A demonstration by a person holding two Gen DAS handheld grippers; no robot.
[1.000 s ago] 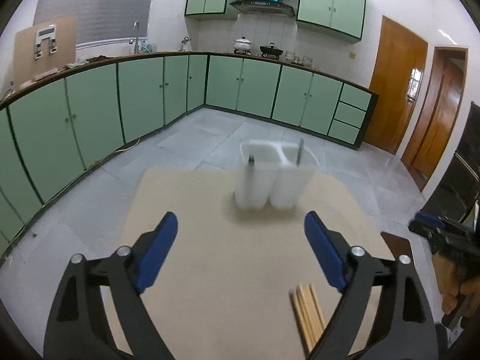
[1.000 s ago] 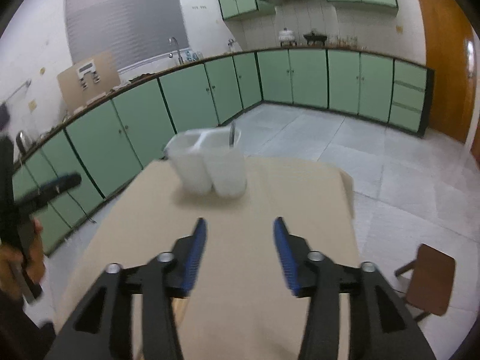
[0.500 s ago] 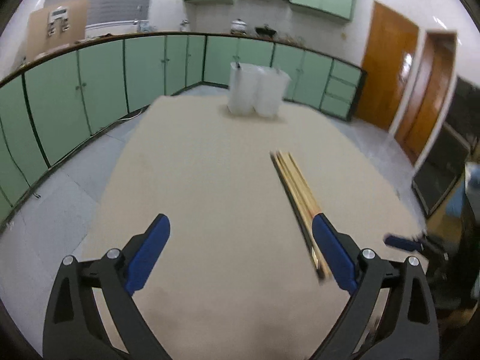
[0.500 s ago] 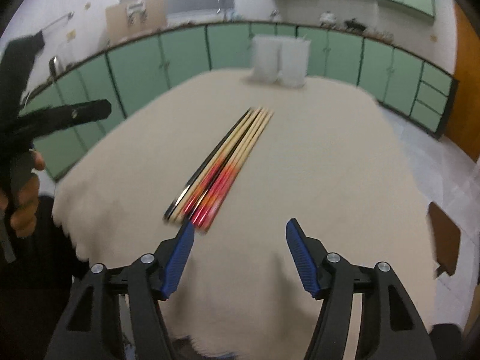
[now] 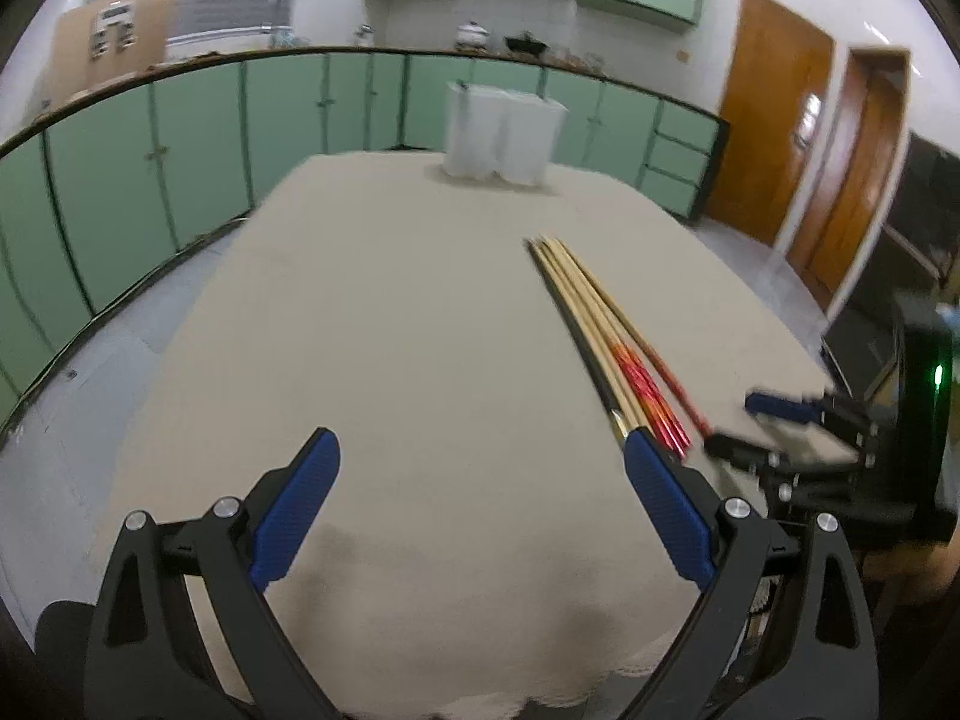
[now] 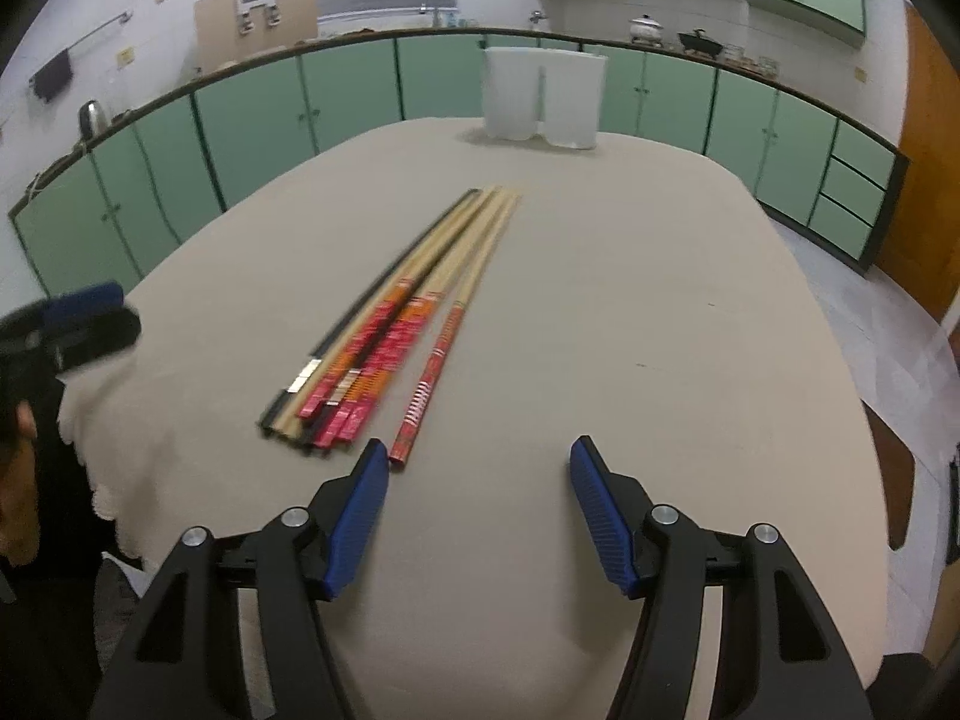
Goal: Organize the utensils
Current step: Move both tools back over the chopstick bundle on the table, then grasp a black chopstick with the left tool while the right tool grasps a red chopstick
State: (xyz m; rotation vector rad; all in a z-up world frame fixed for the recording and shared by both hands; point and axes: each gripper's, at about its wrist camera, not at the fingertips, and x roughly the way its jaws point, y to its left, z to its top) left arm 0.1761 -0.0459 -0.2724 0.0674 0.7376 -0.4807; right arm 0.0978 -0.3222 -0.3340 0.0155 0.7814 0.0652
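Observation:
Several chopsticks (image 6: pixel 396 324) lie bundled on the beige tablecloth, some wooden with red-orange ends, one black; one red-ended chopstick (image 6: pixel 433 369) lies slightly apart on the right. They also show in the left wrist view (image 5: pixel 606 336). A white two-compartment utensil holder (image 6: pixel 543 99) stands at the table's far end, also seen from the left wrist (image 5: pixel 503 135). My right gripper (image 6: pixel 479 456) is open and empty, just short of the chopsticks' near ends. My left gripper (image 5: pixel 480 450) is open and empty, left of the chopsticks. The right gripper appears in the left view (image 5: pixel 780 426).
The table (image 6: pixel 660 300) wears a beige cloth with a scalloped edge. Green kitchen cabinets (image 5: pixel 180 138) run along the walls. Wooden doors (image 5: pixel 774 132) stand at the right. A brown stool (image 6: pixel 894 492) sits beside the table on the right.
Both grippers have pulled back from the utensil holder toward the near table edge and tilted down. The chopsticks have come into full view. Both stay open.

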